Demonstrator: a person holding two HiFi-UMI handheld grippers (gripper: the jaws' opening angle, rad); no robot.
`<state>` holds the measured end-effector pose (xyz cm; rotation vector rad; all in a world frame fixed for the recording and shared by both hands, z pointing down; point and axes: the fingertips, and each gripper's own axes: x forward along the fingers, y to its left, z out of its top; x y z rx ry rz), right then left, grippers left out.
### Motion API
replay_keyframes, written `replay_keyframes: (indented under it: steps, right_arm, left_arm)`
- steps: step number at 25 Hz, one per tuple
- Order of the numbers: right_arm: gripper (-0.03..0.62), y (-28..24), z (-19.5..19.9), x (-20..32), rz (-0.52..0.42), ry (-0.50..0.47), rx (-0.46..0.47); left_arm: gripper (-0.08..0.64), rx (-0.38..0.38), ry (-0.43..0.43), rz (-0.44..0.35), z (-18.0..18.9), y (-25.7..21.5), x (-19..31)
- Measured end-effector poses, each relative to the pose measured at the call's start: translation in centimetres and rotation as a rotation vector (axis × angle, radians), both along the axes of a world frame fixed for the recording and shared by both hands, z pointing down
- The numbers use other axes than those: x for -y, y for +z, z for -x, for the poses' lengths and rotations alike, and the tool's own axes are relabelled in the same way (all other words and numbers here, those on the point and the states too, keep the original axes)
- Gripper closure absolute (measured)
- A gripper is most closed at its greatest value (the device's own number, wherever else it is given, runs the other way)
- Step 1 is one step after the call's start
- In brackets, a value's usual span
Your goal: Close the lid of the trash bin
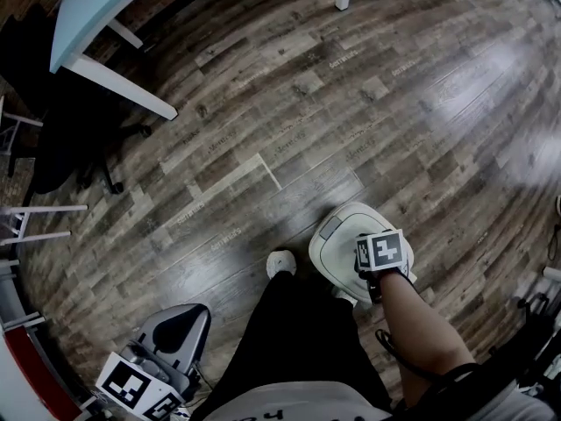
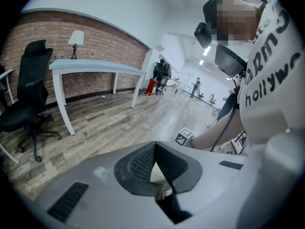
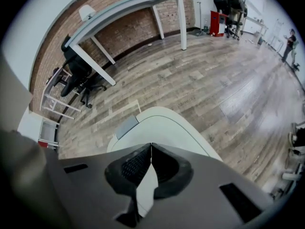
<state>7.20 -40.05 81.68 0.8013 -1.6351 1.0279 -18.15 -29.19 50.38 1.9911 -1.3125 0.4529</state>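
Observation:
A white trash bin [image 1: 340, 251] stands on the wooden floor just in front of the person's feet, its lid [image 3: 164, 128] lying flat and closed on top. My right gripper [image 1: 368, 257] rests over the lid's near right part, jaws shut with nothing between them; in the right gripper view its tip [image 3: 151, 147] sits right above the pale lid. My left gripper [image 1: 171, 345] hangs low at the bottom left, far from the bin, jaws shut and empty, seen again as left gripper [image 2: 154, 144] pointing across the room.
A light blue table [image 1: 96, 7] with white legs stands at the top left, with a black office chair [image 1: 61, 139] beside it. A white shoe [image 1: 280, 263] is left of the bin. A brick wall [image 2: 52, 46] backs the table.

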Motion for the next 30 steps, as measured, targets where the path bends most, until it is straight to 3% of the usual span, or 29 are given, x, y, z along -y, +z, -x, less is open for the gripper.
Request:
replay_keyframes:
  steps: [3, 5, 11, 15, 18, 22, 25, 30]
  right_arm:
    - [0.582, -3.1, -1.9, -0.4, -0.048, 0.019, 0.021]
    - [0.583, -6.2, -2.9, -0.1, -0.113, 0.06, 0.085]
    - [0.583, -21.2, -4.7, 2.3, -0.315, 0.142, 0.466]
    - [0.583, -33.1, -7.1, 2.0, -0.442, 0.103, 0.645]
    - [0.583, -41.0, -9.1, 1.0, -0.576, 0.051, 0.698]
    - [0.583, -48.4, -11.6, -1.2, -0.74, 0.057, 0.737]
    - [0.583, -51.1, -12.5, -3.4, -0.816, 0.062, 0.726]
    - [0.583, -52.0, -12.6, -8.1, -0.847, 0.07, 0.701]
  left_arm:
    - [0.554, -0.011, 0.005, -0.016, -1.7, -1.5, -0.6]
    - [0.554, -0.025, -0.004, -0.041, -2.8, -2.3, -0.8]
    - [0.554, -0.159, -0.026, -0.153, -9.2, -6.7, 2.4]
    - [0.554, -0.211, 0.051, -0.257, -15.3, -10.9, 4.7]
    - [0.554, -0.259, 0.091, -0.339, -18.9, -14.5, 5.2]
    - [0.554, -0.293, 0.184, -0.396, -22.7, -17.7, 3.8]
    - [0.554, -0.267, 0.255, -0.418, -23.5, -18.6, 2.8]
    - [0.554, -0.26, 0.299, -0.451, -22.2, -19.9, 1.7]
